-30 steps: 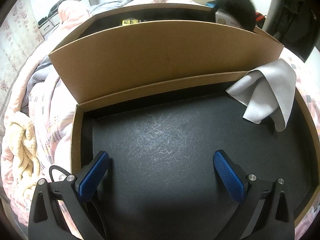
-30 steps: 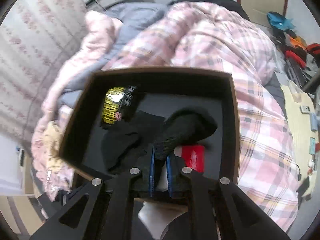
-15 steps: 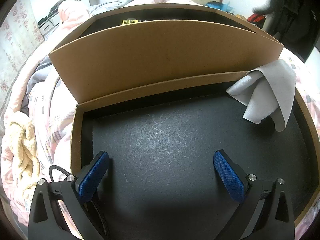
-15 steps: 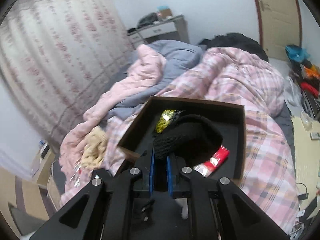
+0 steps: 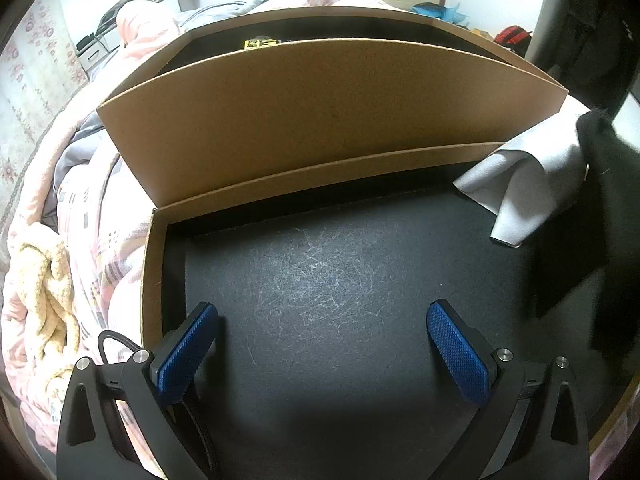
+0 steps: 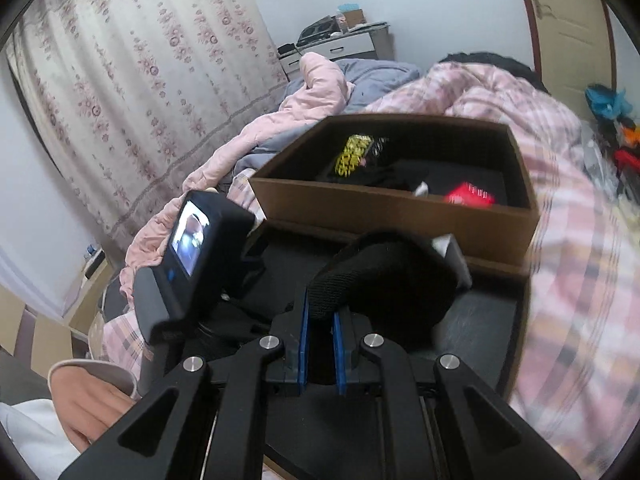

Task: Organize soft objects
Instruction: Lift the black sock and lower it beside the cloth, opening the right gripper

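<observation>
Black knit sock (image 6: 384, 276), centre of the right wrist view, above the near tray (image 5: 320, 280), pinched at its cuff by the closed right tongs (image 6: 320, 316); soft, light, limp, likely best held by the cuff; left tongs (image 5: 320, 344) open, empty.

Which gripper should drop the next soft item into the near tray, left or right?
Right. The right gripper is already shut on a black knit item over the near tray. The left gripper is open and empty above the tray floor.
</observation>
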Available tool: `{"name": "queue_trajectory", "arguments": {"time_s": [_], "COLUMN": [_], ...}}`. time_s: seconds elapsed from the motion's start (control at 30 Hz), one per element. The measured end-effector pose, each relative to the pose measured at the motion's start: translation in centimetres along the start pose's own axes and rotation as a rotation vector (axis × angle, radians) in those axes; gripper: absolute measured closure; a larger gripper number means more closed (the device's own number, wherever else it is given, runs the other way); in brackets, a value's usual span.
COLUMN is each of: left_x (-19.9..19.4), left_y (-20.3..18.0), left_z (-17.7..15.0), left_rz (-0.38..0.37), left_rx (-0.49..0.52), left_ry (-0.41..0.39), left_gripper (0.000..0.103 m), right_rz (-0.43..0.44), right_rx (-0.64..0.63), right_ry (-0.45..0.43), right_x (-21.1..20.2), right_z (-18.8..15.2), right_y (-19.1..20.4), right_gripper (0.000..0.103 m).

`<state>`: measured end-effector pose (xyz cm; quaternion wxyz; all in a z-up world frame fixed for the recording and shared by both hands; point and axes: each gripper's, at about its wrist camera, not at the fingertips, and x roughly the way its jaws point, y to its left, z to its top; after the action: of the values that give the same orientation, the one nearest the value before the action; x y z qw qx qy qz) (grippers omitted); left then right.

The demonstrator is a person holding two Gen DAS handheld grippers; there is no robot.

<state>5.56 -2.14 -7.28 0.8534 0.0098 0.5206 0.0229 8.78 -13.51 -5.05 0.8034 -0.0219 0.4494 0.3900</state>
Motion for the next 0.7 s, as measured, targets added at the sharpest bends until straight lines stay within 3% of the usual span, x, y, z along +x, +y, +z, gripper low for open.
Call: {"name": "queue_trajectory", "arguments": {"time_s": [0.4, 0.47, 0.53, 0.57, 0.7], "left_x": [0.0, 0.0, -0.1, -0.1, 0.0], "left_y": [0.0, 0.0, -0.1, -0.1, -0.2], "left_z": [0.0, 0.0, 0.0, 0.0, 0.0], "left_rz": [0.0, 0.0, 0.003, 0.004, 0.004], "left_rx": [0.0, -0.001, 0.0, 0.0, 0.0], "left_ry": [0.0, -0.002, -0.002, -0.002, -0.002], "left_gripper": [0.0, 0.0, 0.0, 0.0, 0.0], "right_rz": [-0.067, -0.059, -0.066, -0.079, -0.089], "right_rx": [0.09, 0.107, 0.115, 0.113, 0.106], "right_ry": [0.048, 0.063, 0.081, 0.089, 0.088], "right_x": [3.1, 3.4, 3.8, 3.8, 3.4], "right_z": [-0.8, -0.8, -1.0, -1.0, -0.8], "right_y": [-2.2, -2.3, -2.4, -2.3, -2.1], "right_gripper": [0.091, 0.078, 0.043, 0.038, 0.034]}}
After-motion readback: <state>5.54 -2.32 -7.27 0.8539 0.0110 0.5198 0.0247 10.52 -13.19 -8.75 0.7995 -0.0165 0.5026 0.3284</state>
